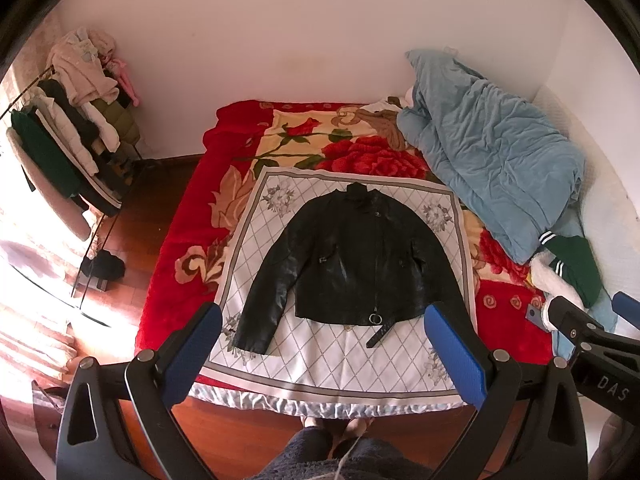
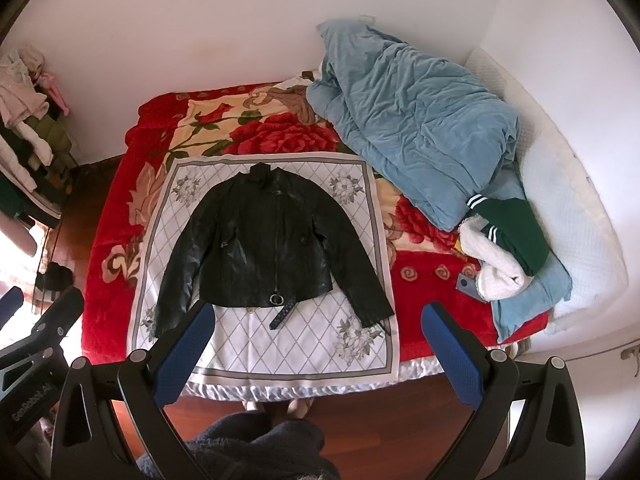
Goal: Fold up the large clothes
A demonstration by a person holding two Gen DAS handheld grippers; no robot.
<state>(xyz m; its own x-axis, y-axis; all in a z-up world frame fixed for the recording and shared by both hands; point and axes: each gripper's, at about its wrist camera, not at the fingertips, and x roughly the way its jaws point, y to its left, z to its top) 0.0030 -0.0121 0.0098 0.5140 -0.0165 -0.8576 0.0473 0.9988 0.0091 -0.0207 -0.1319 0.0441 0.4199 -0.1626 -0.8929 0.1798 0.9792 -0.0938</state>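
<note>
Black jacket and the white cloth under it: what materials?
Black jacket: looks like leather or faux leather; glossy, creased sheen, metal zip ring at the hem. Which of the two, I cannot tell. White cloth: thin smooth woven fabric, possibly satin; printed diamond grid, lies flat, shiny at its near edge.

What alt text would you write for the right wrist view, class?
A black jacket lies flat, front up, sleeves spread, on a white patterned cloth over a red floral blanket on a bed. The right gripper hovers above the bed's near edge, jaws open and empty. A crumpled blue duvet lies at the right.
</note>
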